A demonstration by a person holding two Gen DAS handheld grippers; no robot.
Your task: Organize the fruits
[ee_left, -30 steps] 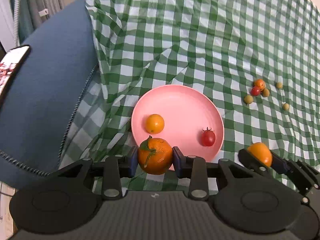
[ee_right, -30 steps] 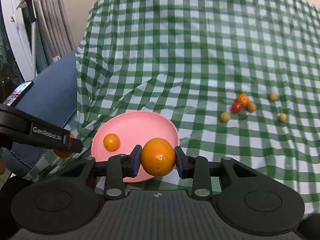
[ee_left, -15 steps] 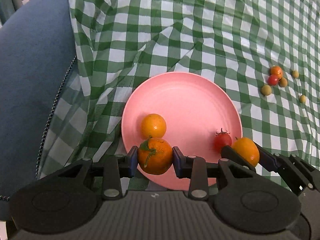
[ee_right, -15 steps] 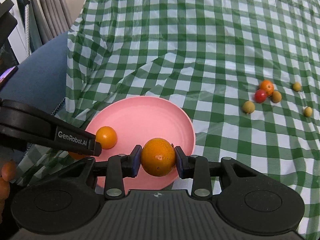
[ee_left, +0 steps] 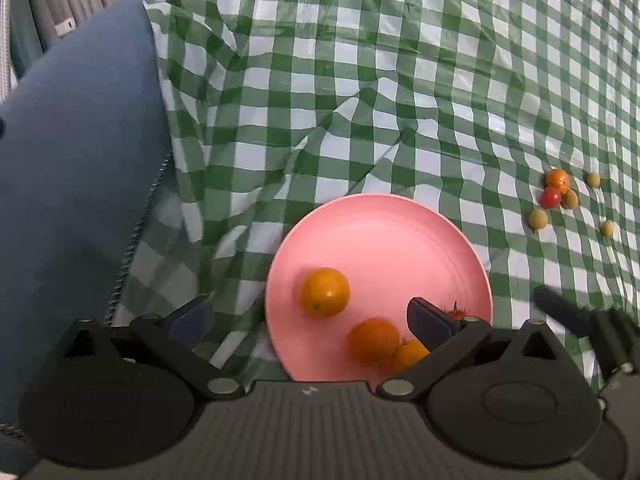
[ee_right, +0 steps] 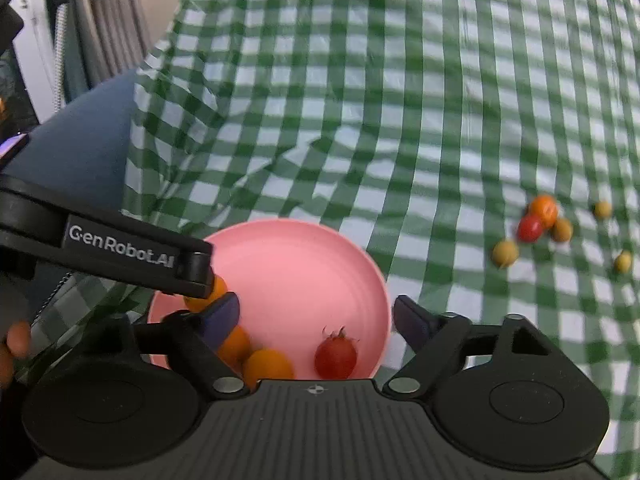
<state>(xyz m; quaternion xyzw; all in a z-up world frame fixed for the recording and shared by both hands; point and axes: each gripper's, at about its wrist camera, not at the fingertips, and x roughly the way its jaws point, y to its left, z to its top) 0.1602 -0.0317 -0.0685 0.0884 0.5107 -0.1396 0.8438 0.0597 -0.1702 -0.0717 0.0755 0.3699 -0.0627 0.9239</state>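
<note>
On the smooth round pink plate (ee_left: 384,236), glossy round oranges (ee_left: 325,292) are resting.
Both black grippers, left (ee_left: 308,320) and right (ee_right: 316,316), are opening, pinching nothing.

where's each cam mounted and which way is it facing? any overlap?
Left wrist: on the left gripper, looking down over its fingers, jaws opening, at the pink plate; the right gripper's fingers show at right.
Right wrist: on the right gripper, jaws opening, facing the same plate; the left gripper's arm and a fingertip show at left.
Shared: plate, oranges, red tomato, checked cloth.

Black ribbed hand-held gripper (ee_right: 316,314), blue pads, white "GenRobot.AI" lettering
</note>
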